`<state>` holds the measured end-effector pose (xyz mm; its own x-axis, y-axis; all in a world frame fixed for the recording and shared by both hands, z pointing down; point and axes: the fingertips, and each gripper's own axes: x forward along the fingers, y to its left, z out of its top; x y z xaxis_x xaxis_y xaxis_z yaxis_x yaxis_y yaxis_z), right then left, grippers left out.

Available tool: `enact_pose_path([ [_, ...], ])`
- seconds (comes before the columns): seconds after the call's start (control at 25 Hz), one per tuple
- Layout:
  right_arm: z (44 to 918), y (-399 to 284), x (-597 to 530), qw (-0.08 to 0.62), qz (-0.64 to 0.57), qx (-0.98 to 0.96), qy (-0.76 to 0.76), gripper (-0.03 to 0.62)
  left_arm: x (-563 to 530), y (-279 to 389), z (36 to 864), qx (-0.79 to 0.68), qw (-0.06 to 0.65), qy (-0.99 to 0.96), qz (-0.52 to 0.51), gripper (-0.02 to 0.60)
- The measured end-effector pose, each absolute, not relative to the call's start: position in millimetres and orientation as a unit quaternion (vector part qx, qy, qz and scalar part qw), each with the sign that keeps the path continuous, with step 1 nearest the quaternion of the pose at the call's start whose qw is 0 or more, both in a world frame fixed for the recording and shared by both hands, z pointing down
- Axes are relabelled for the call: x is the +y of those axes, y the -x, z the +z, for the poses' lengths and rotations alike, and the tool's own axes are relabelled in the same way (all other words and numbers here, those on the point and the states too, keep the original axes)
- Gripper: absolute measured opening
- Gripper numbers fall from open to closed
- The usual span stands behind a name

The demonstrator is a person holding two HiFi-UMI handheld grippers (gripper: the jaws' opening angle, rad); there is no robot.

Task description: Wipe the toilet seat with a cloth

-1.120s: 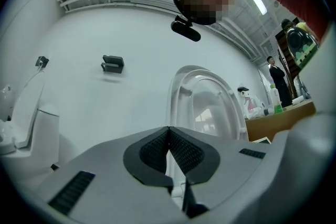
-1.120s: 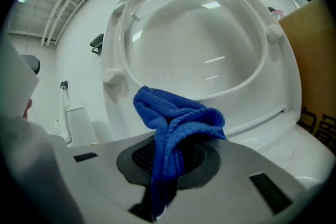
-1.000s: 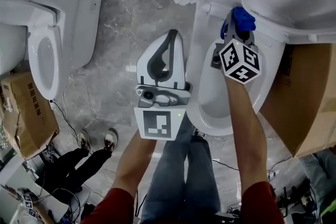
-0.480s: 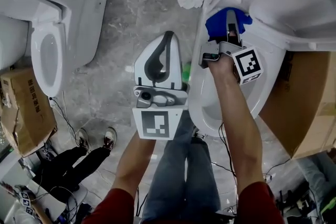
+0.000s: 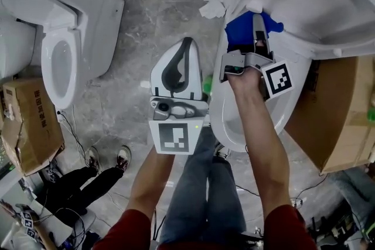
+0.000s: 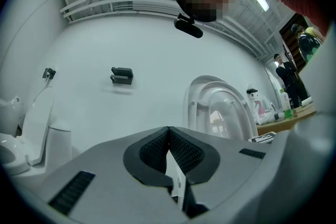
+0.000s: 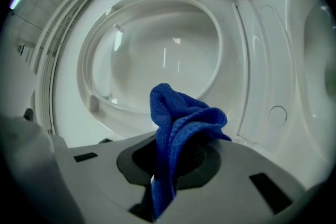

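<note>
As right gripper [image 7: 176,152] clamps, cloth [image 7: 181,120] juts forward

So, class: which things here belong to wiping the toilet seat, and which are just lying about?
In use: blue cloth, right gripper clamping it, raised toilet seat.
Lying about: second toilet, left cardboard box, crumpled paper on floor, shut left gripper.

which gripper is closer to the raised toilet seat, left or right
Right. The right gripper, shut on the blue cloth, is right at the raised toilet seat; the left gripper, shut and empty, hangs apart from it, over the floor.
</note>
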<state>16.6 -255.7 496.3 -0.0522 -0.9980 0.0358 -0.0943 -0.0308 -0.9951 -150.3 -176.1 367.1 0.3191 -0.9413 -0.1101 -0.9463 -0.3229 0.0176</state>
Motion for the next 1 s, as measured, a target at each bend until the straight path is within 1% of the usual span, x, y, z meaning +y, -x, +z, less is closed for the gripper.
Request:
enact_pose_path([
  [0.24,467,-21,-246,0.465,-0.499,0.528,0.506,0.054,-173,146,334,0.580,0.038,0.812,0.056,0.015],
  [0.84,312,-27,-263,0.499,-0.433,0.598,0.454,0.054,-165,139,267,0.574,0.061,0.813,0.078,0.015],
  [0.92,295,-26,-263,0.493,-0.417,0.617,0.449,0.054,-163,141,262,0.576,0.060,0.811,0.082,0.015],
  [1.0,280,-23,-263,0.467,-0.396,0.647,0.455,0.054,-161,142,257,0.577,0.059,0.810,0.085,0.015],
])
